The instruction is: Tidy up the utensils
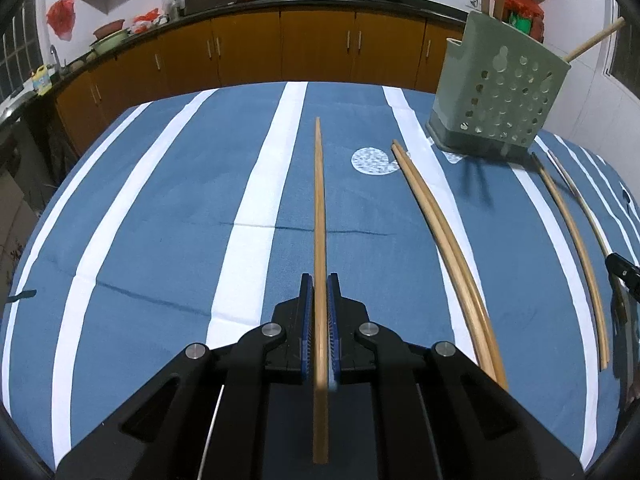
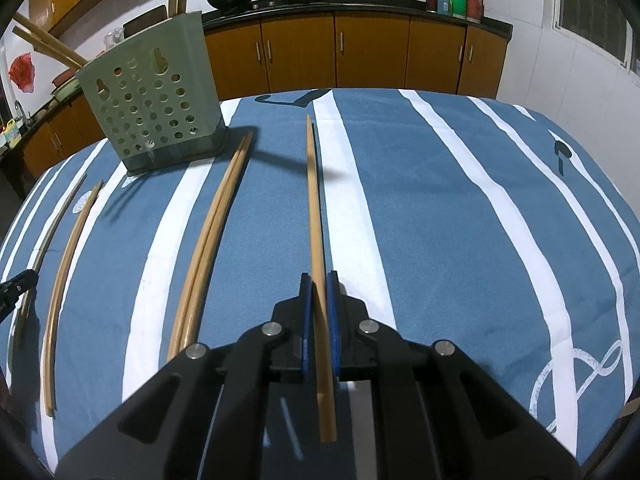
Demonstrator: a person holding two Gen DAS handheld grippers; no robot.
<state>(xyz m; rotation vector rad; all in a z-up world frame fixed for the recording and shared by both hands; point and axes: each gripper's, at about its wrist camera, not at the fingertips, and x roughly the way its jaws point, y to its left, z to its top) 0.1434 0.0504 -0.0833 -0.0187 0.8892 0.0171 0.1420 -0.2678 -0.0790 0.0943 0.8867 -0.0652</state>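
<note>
Left wrist view: my left claw [image 1: 319, 280] is clamped on a single chopstick [image 1: 319, 200], which runs straight forward between the blue pads over the striped blue tabletop [image 1: 160, 220]. To its right a pair of chopsticks [image 1: 440, 236] lies flat, touching each other, tips toward the green perforated holder [image 1: 496, 92]. The holder stands upright at the far right with several sticks leaning out of its top. Two more loose chopsticks [image 1: 576, 240] lie beyond the pair, near the right edge. Right wrist view: my right claw [image 2: 319, 280] is closed on another chopstick [image 2: 314, 208], pointing forward along a white stripe. The touching pair [image 2: 212, 236] lies to its left, the holder [image 2: 154, 96] stands at far left, and two separate sticks [image 2: 66, 272] lie further left.
</note>
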